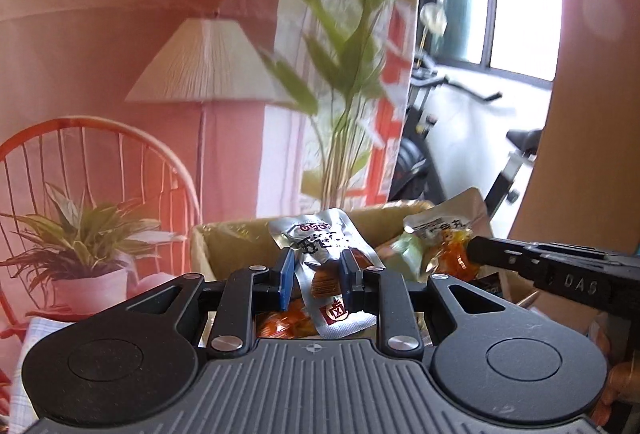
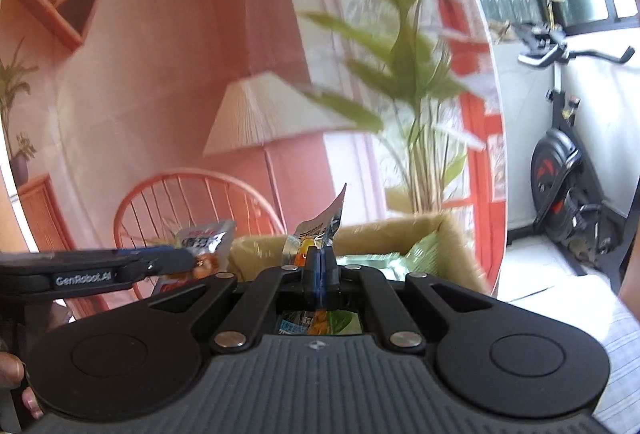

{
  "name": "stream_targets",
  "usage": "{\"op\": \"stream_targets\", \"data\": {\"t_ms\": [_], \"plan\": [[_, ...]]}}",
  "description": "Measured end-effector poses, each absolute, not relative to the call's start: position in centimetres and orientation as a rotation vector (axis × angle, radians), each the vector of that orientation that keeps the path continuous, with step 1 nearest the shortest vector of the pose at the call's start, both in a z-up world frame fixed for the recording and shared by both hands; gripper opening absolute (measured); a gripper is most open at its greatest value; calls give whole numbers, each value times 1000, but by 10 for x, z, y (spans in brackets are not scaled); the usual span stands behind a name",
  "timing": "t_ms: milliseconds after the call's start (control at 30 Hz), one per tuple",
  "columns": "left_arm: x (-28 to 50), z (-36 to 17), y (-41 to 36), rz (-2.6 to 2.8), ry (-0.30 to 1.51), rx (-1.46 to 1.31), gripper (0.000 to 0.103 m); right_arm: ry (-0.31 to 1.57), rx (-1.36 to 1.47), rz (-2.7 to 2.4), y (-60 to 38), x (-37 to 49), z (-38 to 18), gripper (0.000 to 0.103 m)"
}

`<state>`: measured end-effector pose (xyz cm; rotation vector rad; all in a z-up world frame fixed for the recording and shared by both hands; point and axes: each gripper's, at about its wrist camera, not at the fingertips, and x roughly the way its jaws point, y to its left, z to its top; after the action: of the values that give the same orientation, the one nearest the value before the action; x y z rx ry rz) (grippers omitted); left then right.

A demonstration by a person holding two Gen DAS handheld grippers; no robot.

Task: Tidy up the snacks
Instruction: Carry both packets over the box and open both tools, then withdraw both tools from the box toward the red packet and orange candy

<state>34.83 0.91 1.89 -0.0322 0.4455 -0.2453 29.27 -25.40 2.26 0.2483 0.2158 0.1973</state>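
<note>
My left gripper (image 1: 316, 274) is shut on a silver snack packet (image 1: 320, 246) with orange contents, held upright in front of a cardboard box (image 1: 224, 246). My right gripper (image 2: 320, 266) is shut on another clear-and-silver packet (image 2: 316, 234) with orange pieces, held over the same box (image 2: 360, 238). In the left wrist view the right gripper (image 1: 472, 254) comes in from the right with its packet (image 1: 440, 238). In the right wrist view the left gripper (image 2: 192, 262) comes in from the left with its packet (image 2: 206, 242). Green packets (image 2: 420, 254) lie in the box.
A pink backdrop with a printed lamp (image 1: 208, 69), wire chair (image 1: 80, 161) and plants (image 1: 344, 73) stands behind the box. An exercise bike (image 2: 568, 185) stands at the right by the window. A checked cloth (image 1: 28, 362) lies at the lower left.
</note>
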Motion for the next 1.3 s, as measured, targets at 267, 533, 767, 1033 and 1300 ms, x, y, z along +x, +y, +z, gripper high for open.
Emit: {"op": "stream_targets", "data": {"t_ms": [267,533,767,1033,1300], "plan": [[360,9,15,-236,500,-3,54,283,208,181,-240,318,-5,7],[337,19,20,-233,453,-36,70,209,156,126,-251,289,-2,32],[280,10,20,-264,417,-94,79,156,150,94,-286,229,-12,40],[245,-41,-7,-315,497,-97,88,251,216,13,-324,197,-69,47],[269,-110,-38,-298,670,-23,87,474,262,-60,-327,221,-153,48]]}}
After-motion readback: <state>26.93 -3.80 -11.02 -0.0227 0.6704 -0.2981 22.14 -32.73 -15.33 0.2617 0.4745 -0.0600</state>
